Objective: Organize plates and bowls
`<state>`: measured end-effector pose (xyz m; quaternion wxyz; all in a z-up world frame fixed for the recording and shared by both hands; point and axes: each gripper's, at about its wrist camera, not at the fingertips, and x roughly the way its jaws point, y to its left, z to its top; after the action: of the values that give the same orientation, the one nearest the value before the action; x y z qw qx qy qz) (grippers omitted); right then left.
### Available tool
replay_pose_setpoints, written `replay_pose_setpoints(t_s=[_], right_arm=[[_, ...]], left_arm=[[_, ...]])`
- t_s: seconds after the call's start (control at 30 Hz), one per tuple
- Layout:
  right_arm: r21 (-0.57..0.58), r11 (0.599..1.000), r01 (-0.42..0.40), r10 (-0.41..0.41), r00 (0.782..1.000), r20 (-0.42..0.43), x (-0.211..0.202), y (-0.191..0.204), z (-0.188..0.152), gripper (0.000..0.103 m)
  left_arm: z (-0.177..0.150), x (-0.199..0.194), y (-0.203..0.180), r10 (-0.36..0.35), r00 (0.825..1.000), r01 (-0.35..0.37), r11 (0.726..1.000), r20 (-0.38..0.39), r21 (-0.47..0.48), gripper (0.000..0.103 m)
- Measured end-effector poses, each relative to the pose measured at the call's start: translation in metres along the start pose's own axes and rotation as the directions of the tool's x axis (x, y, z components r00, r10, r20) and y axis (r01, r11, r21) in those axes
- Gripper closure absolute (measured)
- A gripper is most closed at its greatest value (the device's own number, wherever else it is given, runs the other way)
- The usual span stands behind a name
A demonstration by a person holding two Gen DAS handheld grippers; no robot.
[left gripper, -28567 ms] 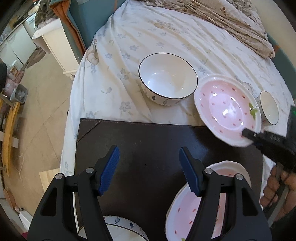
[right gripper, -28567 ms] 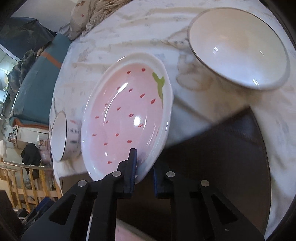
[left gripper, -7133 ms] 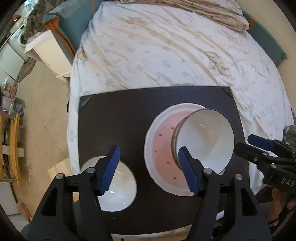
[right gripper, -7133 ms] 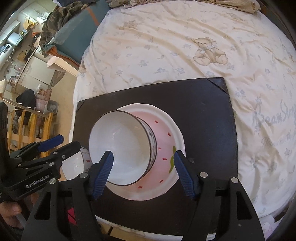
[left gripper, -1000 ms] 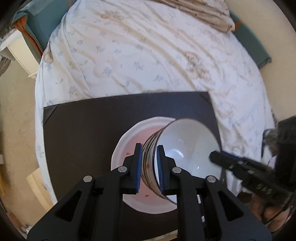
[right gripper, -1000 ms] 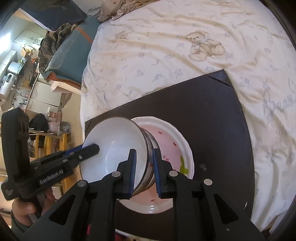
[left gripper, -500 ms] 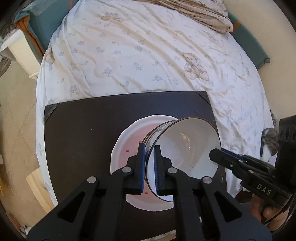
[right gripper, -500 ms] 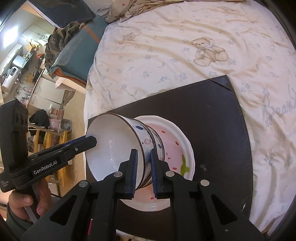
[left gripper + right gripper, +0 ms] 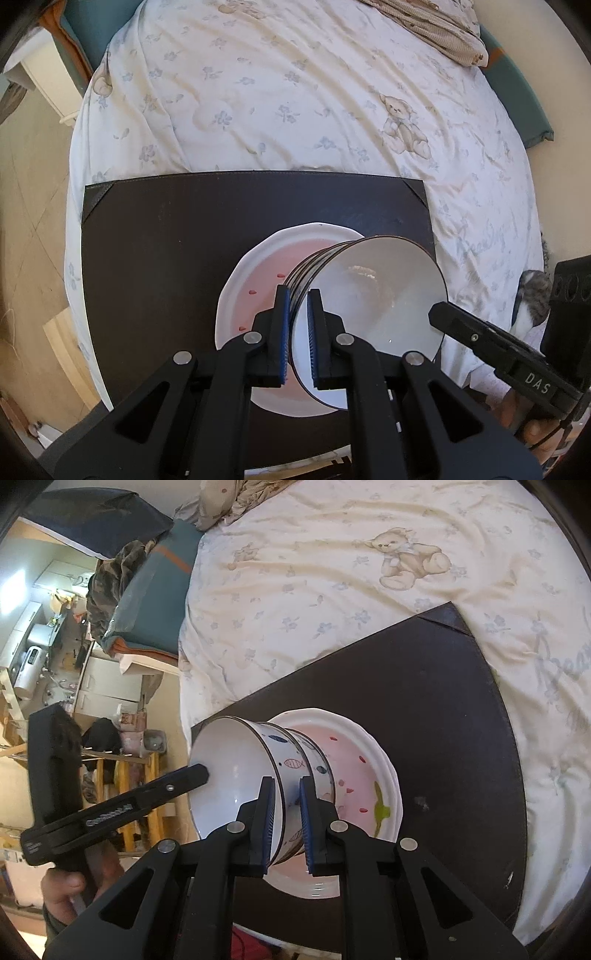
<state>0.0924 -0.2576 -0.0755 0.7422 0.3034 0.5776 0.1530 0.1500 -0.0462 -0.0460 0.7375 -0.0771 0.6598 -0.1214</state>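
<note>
the left claw (image 9: 298, 334) was clamped on the rim of the white bowl (image 9: 373, 295), one blue pad inside the rim and one outside, at the bowl's left edge in the left wrist view. the right claw (image 9: 286, 821) was closed on the opposite side of the same rim, its pads set likewise on either side of the wall. between the two claws the bowl was tilted, its mouth turned toward the left claw's side. in the right wrist view its outer wall showed small fish and dot marks, and a second, similar bowl (image 9: 317, 764) sat nested beneath it.

directly under and just beyond both claws lay the pink strawberry plate (image 9: 258, 280), with a white scalloped rim, red seed marks and a green leaf; the bowls sat in it, off toward the left claw's side. the plate rested on a dark brown mat (image 9: 166, 240), which lay on a bed (image 9: 295, 92) covered by a pale sheet with bears and small flowers. farther out, past the mat's far edge, a beige blanket (image 9: 436, 26) was bunched at the head of the bed. a hand (image 9: 70, 886) gripped the left claw's handle.
</note>
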Motion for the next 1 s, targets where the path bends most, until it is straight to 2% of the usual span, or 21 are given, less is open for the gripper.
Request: replay_pose_setpoints(t_s=[0.3, 0.4, 0.47, 0.5, 0.53, 0.6, 0.63, 0.67, 0.73, 0.8, 0.9, 0.93, 0.97, 1.0], right_arm=[[0.023, 0.999, 0.028, -0.027, 1.0, -0.011, 0.009, -0.007, 0.0, 0.089], [-0.012, 0.999, 0.03, -0.03, 0.999, 0.014, 0.002, 0.001, -0.001, 0.085], [-0.046, 0.998, 0.048, -0.045, 0.998, 0.049, -0.007, 0.007, -0.003, 0.084], [-0.07, 0.995, 0.065, -0.06, 0.996, 0.072, -0.013, 0.011, -0.005, 0.084], [-0.083, 0.993, 0.081, -0.073, 0.994, 0.087, -0.017, 0.014, -0.006, 0.084], [-0.111, 0.986, 0.122, -0.107, 0.986, 0.13, -0.026, 0.02, -0.011, 0.073], [-0.121, 0.984, 0.131, -0.113, 0.983, 0.147, -0.03, 0.023, -0.014, 0.047], [-0.127, 0.983, 0.134, -0.112, 0.98, 0.168, -0.035, 0.026, -0.018, 0.028], [-0.15, 0.979, 0.14, -0.107, 0.972, 0.211, -0.044, 0.034, -0.026, 0.024], [-0.178, 0.97, 0.167, -0.122, 0.964, 0.238, -0.05, 0.043, -0.036, 0.024], [-0.204, 0.96, 0.192, -0.128, 0.949, 0.288, -0.058, 0.052, -0.053, 0.015], [-0.214, 0.954, 0.21, -0.136, 0.939, 0.315, -0.062, 0.056, -0.06, 0.01], [-0.221, 0.949, 0.227, -0.143, 0.929, 0.341, -0.066, 0.059, -0.067, 0.007], [-0.226, 0.945, 0.239, -0.147, 0.922, 0.359, -0.07, 0.061, -0.073, 0.006]], left_arm=[[0.002, -0.004, -0.007, 0.011, 1.0, -0.011, 1.0, 0.02, 0.022, 0.096], [-0.001, -0.007, -0.007, 0.015, 0.999, -0.015, 1.0, 0.03, 0.026, 0.095], [-0.007, -0.016, -0.005, 0.028, 0.998, -0.03, 0.999, 0.06, 0.042, 0.091], [-0.012, -0.023, -0.004, 0.042, 0.995, -0.046, 0.997, 0.086, 0.054, 0.086], [-0.018, -0.032, -0.003, 0.058, 0.991, -0.067, 0.995, 0.124, 0.07, 0.076], [-0.031, -0.046, 0.001, 0.088, 0.979, -0.105, 0.991, 0.187, 0.083, 0.062], [-0.041, -0.056, 0.005, 0.097, 0.968, -0.12, 0.989, 0.232, 0.085, 0.061], [-0.045, -0.062, 0.009, 0.102, 0.962, -0.127, 0.988, 0.255, 0.084, 0.061], [-0.06, -0.07, 0.016, 0.117, 0.951, -0.142, 0.987, 0.286, 0.07, 0.057], [-0.072, -0.075, 0.023, 0.097, 0.949, -0.119, 0.991, 0.299, 0.056, 0.051], [-0.094, -0.086, 0.028, 0.123, 0.923, -0.144, 0.989, 0.365, 0.032, 0.031], [-0.103, -0.091, 0.029, 0.131, 0.908, -0.154, 0.988, 0.398, 0.028, 0.023], [-0.109, -0.094, 0.029, 0.135, 0.9, -0.16, 0.987, 0.414, 0.028, 0.018], [-0.119, -0.098, 0.029, 0.146, 0.886, -0.176, 0.984, 0.44, 0.028, 0.008]])
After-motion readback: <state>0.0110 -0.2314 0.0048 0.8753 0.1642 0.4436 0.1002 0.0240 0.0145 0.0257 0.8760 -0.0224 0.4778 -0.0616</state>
